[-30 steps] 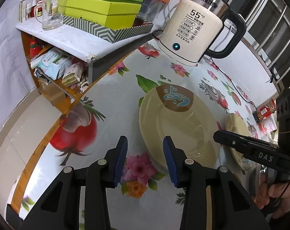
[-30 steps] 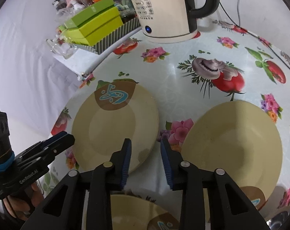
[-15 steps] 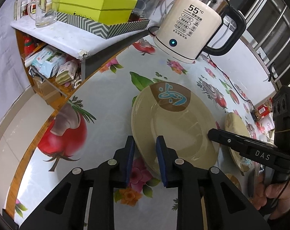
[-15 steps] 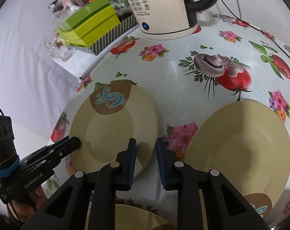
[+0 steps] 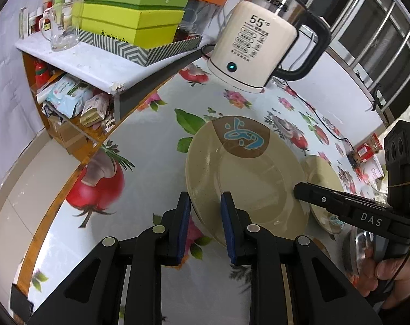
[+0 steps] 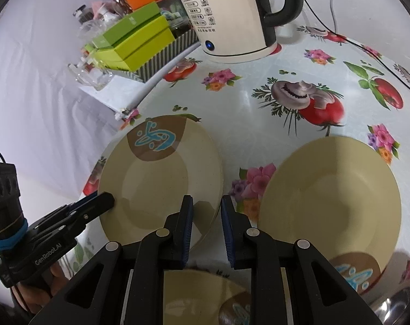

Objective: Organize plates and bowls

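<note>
I saw three beige plates on the floral tablecloth. The left plate (image 6: 159,178), with a brown patch and blue motif at its far rim, had its near edge between both grippers' fingers. A second plate (image 6: 332,197) lay just beside it to the right, its patch at the near rim. A third plate (image 6: 205,298) sat nearest, mostly hidden.

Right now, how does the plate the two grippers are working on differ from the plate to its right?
The left plate has both grippers at its rim, the left gripper and the right gripper; the right plate lies untouched. The left plate's brown-and-blue emblem faces the kettle; the right plate's faces the near edge. Both are beige, alike in shape.
</note>
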Available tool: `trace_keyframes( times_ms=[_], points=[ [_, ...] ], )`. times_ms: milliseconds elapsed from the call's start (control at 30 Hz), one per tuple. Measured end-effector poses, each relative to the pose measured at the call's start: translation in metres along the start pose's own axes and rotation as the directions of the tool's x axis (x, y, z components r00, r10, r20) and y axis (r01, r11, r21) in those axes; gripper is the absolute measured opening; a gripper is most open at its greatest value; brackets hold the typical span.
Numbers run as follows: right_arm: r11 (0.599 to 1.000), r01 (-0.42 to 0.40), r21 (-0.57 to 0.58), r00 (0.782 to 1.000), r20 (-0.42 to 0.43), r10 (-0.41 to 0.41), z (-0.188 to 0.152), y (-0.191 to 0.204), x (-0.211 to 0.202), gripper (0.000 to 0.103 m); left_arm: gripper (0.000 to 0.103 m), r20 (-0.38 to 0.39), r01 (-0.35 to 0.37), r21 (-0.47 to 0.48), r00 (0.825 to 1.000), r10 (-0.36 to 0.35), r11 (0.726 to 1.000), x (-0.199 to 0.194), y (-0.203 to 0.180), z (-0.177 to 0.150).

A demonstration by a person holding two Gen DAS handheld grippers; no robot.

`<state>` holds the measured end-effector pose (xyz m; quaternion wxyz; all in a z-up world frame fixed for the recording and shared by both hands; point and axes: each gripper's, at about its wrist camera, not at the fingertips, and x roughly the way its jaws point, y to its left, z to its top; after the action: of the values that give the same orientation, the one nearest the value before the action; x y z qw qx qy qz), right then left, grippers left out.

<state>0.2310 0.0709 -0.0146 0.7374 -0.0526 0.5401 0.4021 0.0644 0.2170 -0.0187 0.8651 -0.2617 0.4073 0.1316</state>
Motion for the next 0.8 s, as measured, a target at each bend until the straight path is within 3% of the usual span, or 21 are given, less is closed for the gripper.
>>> trace_keyframes(
  times_ms=[800],
  points=[
    [0.994, 0.041, 0.101, 0.999, -0.004, -0.040, -0.103, -0.018, -0.068, 0.020, 0.024, -0.095, 0.045, 0.130, 0.995, -0.033, 0.990, -0.036, -0.058, -0.076]
  ],
)
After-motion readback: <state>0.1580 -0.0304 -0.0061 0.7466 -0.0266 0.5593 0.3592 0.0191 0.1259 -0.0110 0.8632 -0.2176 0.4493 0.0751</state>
